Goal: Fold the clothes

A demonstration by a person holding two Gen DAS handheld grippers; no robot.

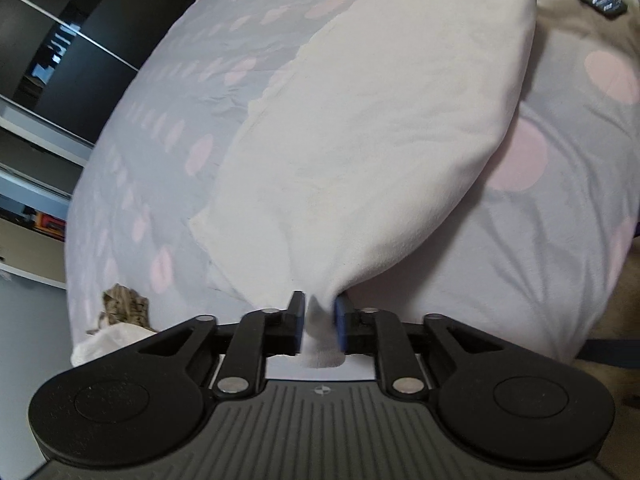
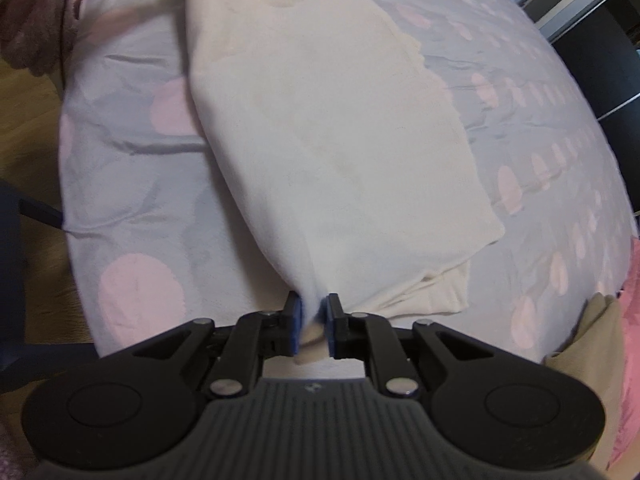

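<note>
Your left tool [image 1: 320, 322] has a bunched corner of the cream-white, soft cotton garment [image 1: 372, 128] between its blue pads [image 1: 299, 326]. The jaws stand narrow, a small gap showing on either side of the cloth, so the pinch looks slack rather than firm. Your right tool [image 2: 313, 325] is in the same way: narrow jaws, a tuck of the same garment's near edge between them, the pads [image 2: 295, 330] barely touching it or just clear.

From the two corners the garment runs away from you, lying flat and already doubled on the bed's pale grey-blue cover with pink spots [image 1: 168, 92]. In the right wrist view a lower layer peeps out beneath the top one at the near right edge, so what lies there is a stack of at least two layers.

Judge it a light, limp thing. It has no stiffness and will sag and crease wherever it is unsupported, and the layers may slide over each other. It is not fragile and probably not slippery, though a thin hem can slip from a loose pinch.

Take hold at the corners or along the hem, catching every layer at once. Keep the two holds well apart, so that the edge stays taut between them.
</note>
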